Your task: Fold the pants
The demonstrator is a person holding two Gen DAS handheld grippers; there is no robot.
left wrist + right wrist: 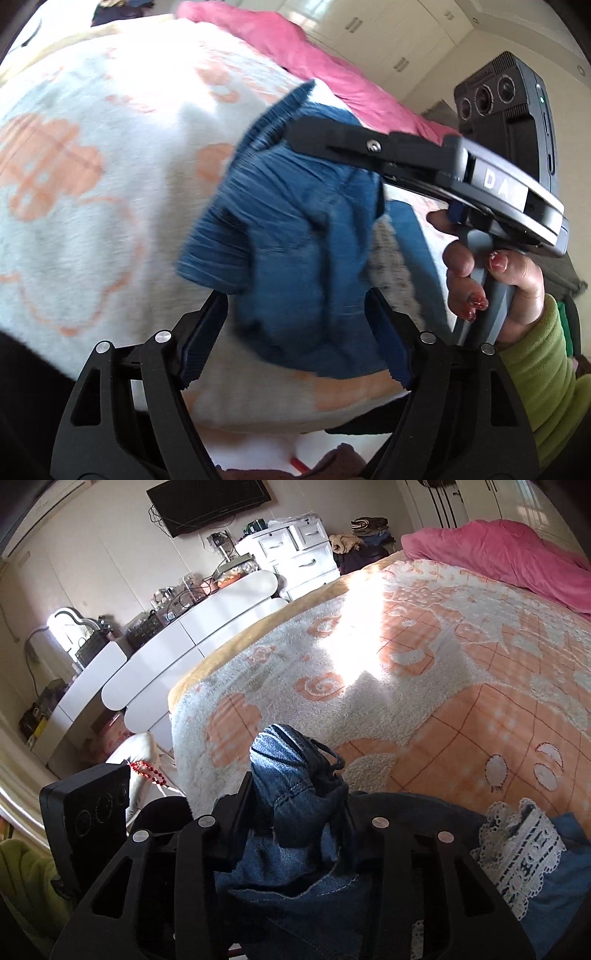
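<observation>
The blue denim pants (295, 236) hang bunched above the white and orange patterned blanket (92, 177). My left gripper (295, 332) is open, its jaws spread either side of the lower part of the bundle. My right gripper (295, 129) comes in from the right in the left wrist view and is shut on the pants' ribbed waistband. In the right wrist view my right gripper (299, 794) clamps a bunch of denim (284, 768), with more denim and a white lace trim (517, 853) below.
A pink quilt (509, 554) lies at the far end of the bed. A white dresser (166, 657) with clutter, white drawers (295, 554) and a wall television (210, 502) stand to the left. Cream wardrobes (388, 40) are behind.
</observation>
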